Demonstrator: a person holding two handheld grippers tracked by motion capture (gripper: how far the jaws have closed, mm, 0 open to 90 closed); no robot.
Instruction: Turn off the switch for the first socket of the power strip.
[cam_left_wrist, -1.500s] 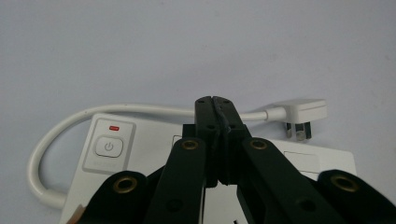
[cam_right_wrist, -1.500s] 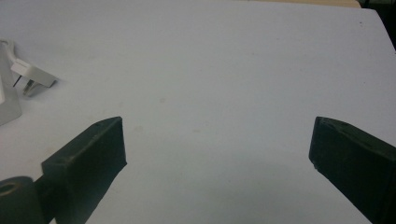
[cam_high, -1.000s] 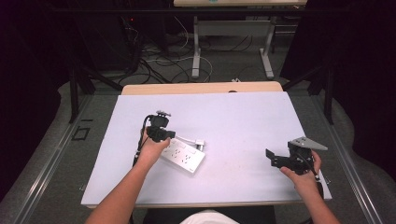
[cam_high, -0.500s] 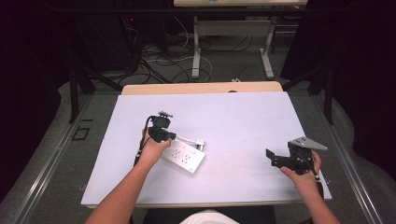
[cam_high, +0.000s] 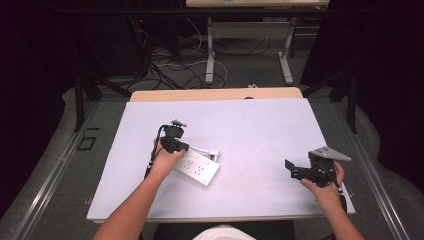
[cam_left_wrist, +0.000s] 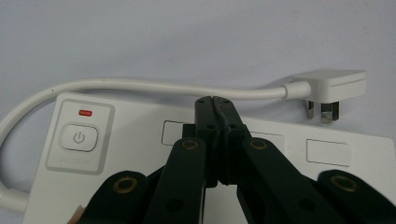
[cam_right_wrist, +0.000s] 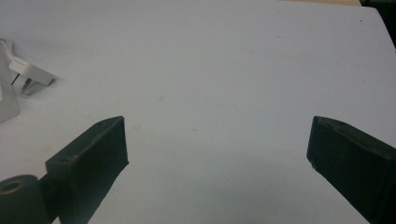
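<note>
Grippers number two: left gripper (cam_left_wrist: 215, 100) clenched over one power strip (cam_left_wrist: 327, 177), right gripper (cam_right_wrist: 217, 144) released

— Smooth, glossy white plastic on the power strip (cam_left_wrist: 289, 154) and its plug (cam_left_wrist: 329, 84); bare metal pins.
— Matt black plastic jaws, brass-looking rivets. Matt pale sheet over the worktop (cam_high: 260, 125), wooden edge behind.

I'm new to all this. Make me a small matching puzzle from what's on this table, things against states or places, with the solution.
Things:
1. left gripper
2. right gripper
3. plug
4. power strip

States:
A. fingers wide apart over bare table
B. lying on the table unplugged, prongs bare
C. fingers closed together above the strip
D. white, with a power button

Pairs: 1-C, 2-A, 3-B, 4-D
</note>
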